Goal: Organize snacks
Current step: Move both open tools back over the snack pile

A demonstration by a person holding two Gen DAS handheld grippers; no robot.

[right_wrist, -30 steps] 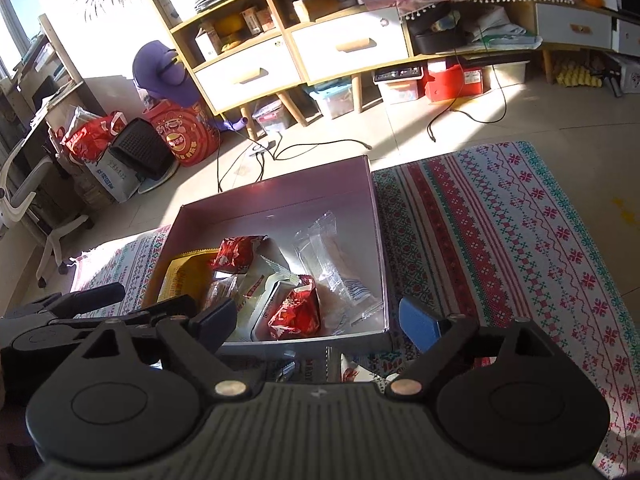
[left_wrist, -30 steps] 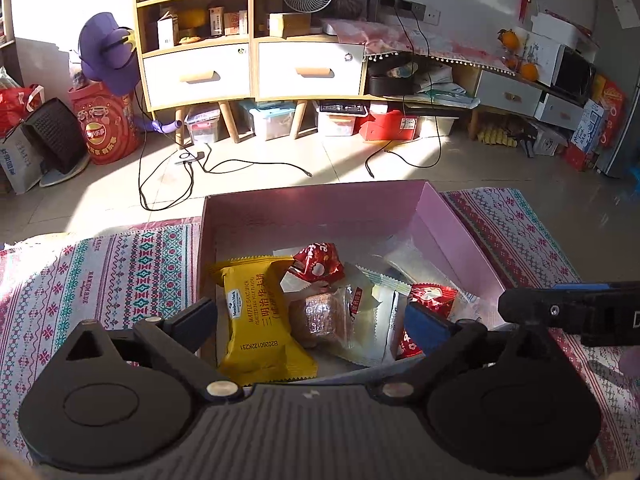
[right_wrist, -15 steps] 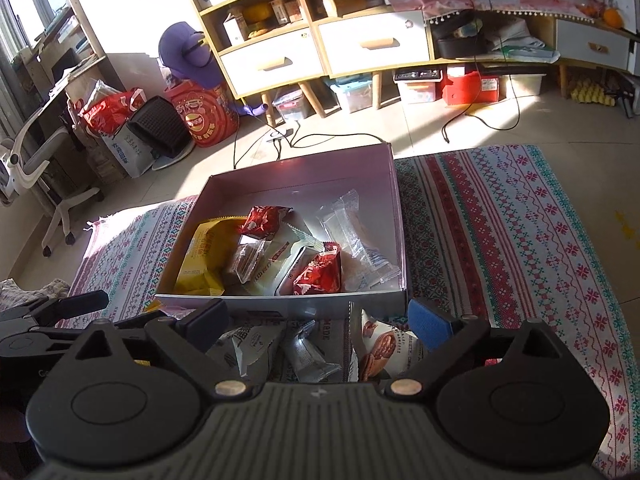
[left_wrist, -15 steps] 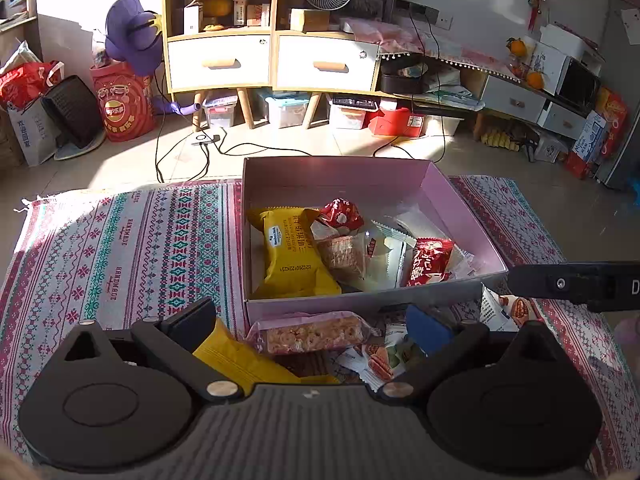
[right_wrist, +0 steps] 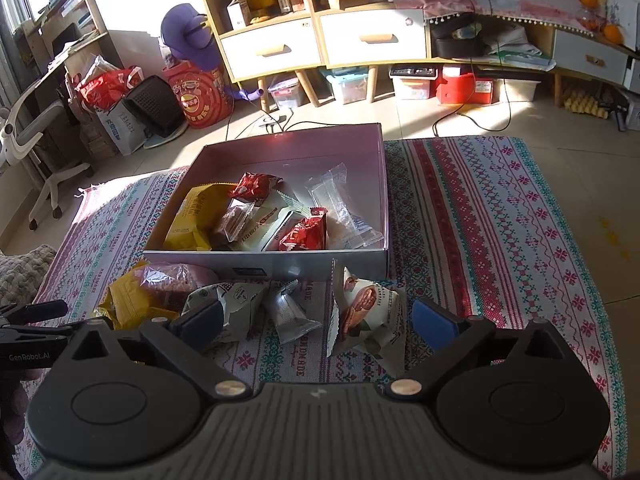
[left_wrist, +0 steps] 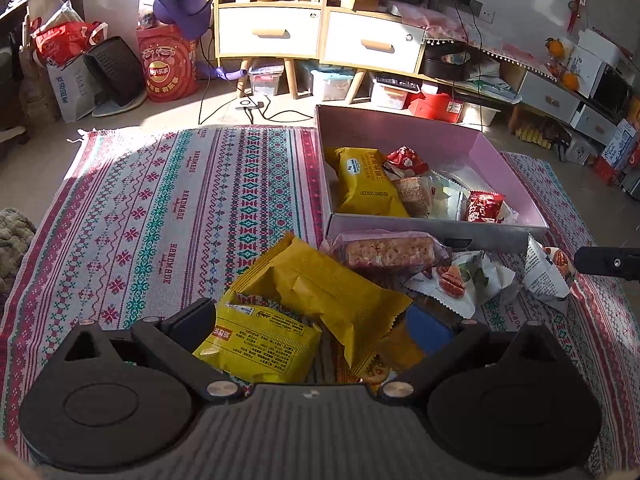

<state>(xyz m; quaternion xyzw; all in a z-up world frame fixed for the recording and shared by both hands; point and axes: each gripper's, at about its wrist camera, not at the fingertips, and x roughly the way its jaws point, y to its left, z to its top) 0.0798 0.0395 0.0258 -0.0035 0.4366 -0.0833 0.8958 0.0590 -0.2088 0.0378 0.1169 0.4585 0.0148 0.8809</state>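
Left wrist view
Your left tool (left_wrist: 312,330): its fingers are spread wide and grip nothing; a small yellow packet (left_wrist: 258,342) and a large yellow packet (left_wrist: 320,286) lie between them on the rug (left_wrist: 160,208).
Pink box (left_wrist: 516,184): it sits on the rug ahead and to the right, open at the top.
In the box: a yellow snack bag (left_wrist: 366,182) along the left wall, a red wrapper (left_wrist: 406,160) beside it, a clear-wrapped cake (left_wrist: 414,196), and a second red wrapper (left_wrist: 484,206) near the front wall.
Outside the box: a clear-wrapped rice bar (left_wrist: 388,248) lies against the front wall, with a white pecan packet (left_wrist: 460,282) just beside it and another white packet (left_wrist: 546,270) further right.
Your right tool: only a dark tip (left_wrist: 608,262) shows at the right edge.

Right wrist view
Your right tool (right_wrist: 316,318): its fingers stand wide apart and hold nothing; you hover it over the loose snacks in front of the box.
Between the fingers: the white packet (right_wrist: 366,312) with the nut picture stands up near the right finger, a silver packet (right_wrist: 290,314) lies in the middle, and the pecan packet (right_wrist: 232,304) is just beside the left finger.
Pink box (right_wrist: 382,184): straight ahead, with the yellow bag, red wrappers and clear wrappers inside it.
Further left: the rice bar (right_wrist: 168,280) rests on the large yellow packet (right_wrist: 128,300).
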